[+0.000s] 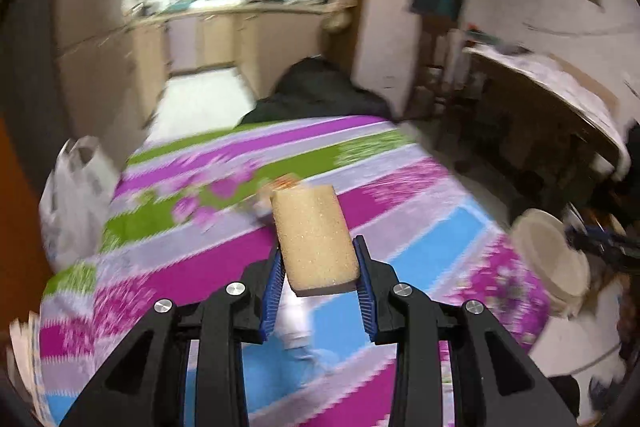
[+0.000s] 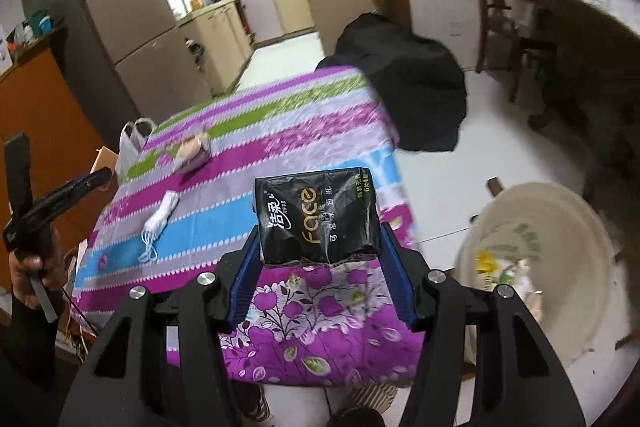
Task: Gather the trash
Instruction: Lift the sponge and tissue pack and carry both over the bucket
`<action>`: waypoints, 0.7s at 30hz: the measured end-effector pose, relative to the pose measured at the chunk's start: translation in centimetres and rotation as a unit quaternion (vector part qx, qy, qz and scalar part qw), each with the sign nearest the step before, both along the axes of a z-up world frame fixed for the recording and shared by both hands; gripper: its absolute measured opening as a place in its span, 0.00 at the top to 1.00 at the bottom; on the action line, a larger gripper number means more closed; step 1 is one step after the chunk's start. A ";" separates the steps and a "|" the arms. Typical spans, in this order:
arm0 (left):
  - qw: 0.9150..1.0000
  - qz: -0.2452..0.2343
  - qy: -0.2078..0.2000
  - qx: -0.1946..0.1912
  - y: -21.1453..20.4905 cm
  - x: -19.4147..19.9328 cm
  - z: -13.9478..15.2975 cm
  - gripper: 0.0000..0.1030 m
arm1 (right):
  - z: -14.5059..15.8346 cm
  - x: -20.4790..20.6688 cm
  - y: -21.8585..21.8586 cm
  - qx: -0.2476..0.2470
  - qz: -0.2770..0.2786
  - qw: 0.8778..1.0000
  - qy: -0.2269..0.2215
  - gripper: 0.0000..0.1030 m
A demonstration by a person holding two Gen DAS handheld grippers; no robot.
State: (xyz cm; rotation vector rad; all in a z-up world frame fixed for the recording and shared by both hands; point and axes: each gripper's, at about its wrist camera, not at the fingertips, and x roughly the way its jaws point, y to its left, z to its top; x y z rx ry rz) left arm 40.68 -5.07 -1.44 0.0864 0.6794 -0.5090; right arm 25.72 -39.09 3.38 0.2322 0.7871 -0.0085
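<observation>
1. The left tongs (image 1: 320, 267) grip a tan sponge block (image 1: 314, 237) above the striped tabletop (image 1: 200, 267).
2. The right tongs (image 2: 320, 251) clamp a black tissue pack (image 2: 316, 217).
3. A cream basin (image 2: 560, 227) at right holds crumpled wrappers (image 2: 494, 269).
4. A white mask (image 2: 160, 223) lies on the tabletop's left.

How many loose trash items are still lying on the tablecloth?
2: a crumpled wrapper near the far left edge, and a white face mask nearer, on the blue stripe. Others may be hidden behind the held tissue pack.
</observation>
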 end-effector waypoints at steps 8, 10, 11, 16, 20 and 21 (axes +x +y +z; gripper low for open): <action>0.990 -0.139 -0.034 -0.007 -8.7 -5.7 6.2 0.67 | 6.9 -5.6 -2.4 -0.046 -0.061 0.997 -0.017 0.48; 0.985 -0.168 -0.040 -0.009 -11.1 -7.2 8.0 0.67 | 8.3 -6.8 -3.4 -0.057 -0.076 0.995 -0.019 0.48; 0.983 -0.178 -0.043 -0.009 -12.0 -7.7 8.8 0.67 | 9.1 -7.5 -4.0 -0.065 -0.085 0.994 -0.021 0.48; 0.972 -0.229 -0.059 -0.006 -18.8 -10.4 13.5 0.67 | 12.2 -9.7 -7.6 -0.106 -0.130 0.985 -0.030 0.48; 0.962 -0.263 -0.072 0.003 -24.3 -12.5 16.2 0.67 | 12.4 -9.9 -9.7 -0.167 -0.155 0.974 -0.019 0.48; 0.960 -0.268 -0.077 0.003 -25.7 -13.0 16.8 0.67 | 12.1 -9.8 -10.5 -0.156 -0.161 0.974 -0.019 0.48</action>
